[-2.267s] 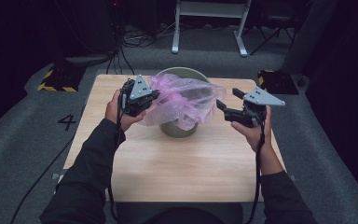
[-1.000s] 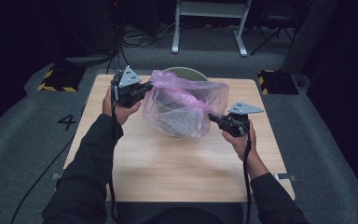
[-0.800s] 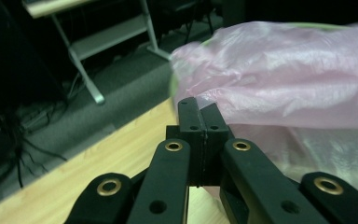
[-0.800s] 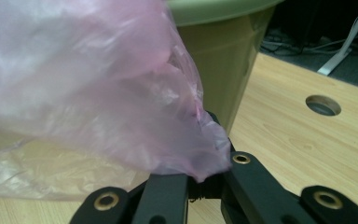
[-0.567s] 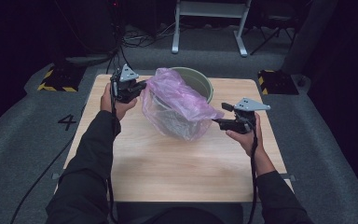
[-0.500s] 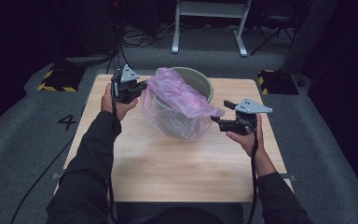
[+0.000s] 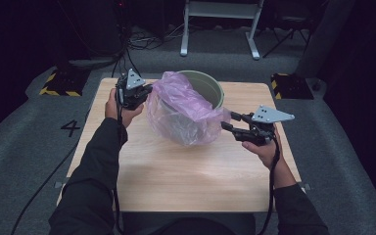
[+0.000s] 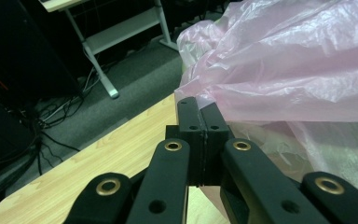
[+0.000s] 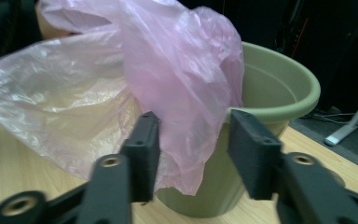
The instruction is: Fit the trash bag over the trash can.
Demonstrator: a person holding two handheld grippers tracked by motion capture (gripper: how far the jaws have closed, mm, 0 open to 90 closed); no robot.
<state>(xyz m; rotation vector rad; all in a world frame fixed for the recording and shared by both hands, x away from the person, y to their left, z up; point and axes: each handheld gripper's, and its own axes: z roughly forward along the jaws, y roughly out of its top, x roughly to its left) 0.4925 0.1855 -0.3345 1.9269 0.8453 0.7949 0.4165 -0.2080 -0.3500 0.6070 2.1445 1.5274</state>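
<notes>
A green bucket (image 7: 206, 87) stands at the back middle of the wooden table (image 7: 176, 186). A thin pink plastic bag (image 7: 181, 111) is draped over its left and near rim and hangs down its side. At the bag's left edge my left gripper (image 7: 144, 92) is shut on the pink film, jaws pressed together (image 8: 203, 105) with the bag (image 8: 289, 70) bulging past them. My right gripper (image 7: 227, 121) sits at the bag's right side. Its jaws have just been closing and stand apart (image 9: 193, 135); a hanging fold of the bag (image 9: 182, 93) lies between them, in front of the bucket's rim (image 9: 284, 88).
The table's near half is bare wood. A white desk frame (image 7: 220, 29) and cables lie on the floor behind. Yellow-black striped blocks (image 7: 58, 84) (image 7: 291, 85) flank the table's far corners. A "4" (image 7: 71, 128) is marked on the floor at left.
The bag, stretched between both grippers a second ago, has left the right jaws and slumped onto the bucket. The right gripper opened, rose a little, and its jaws have narrowed again. The left hand kept still.
</notes>
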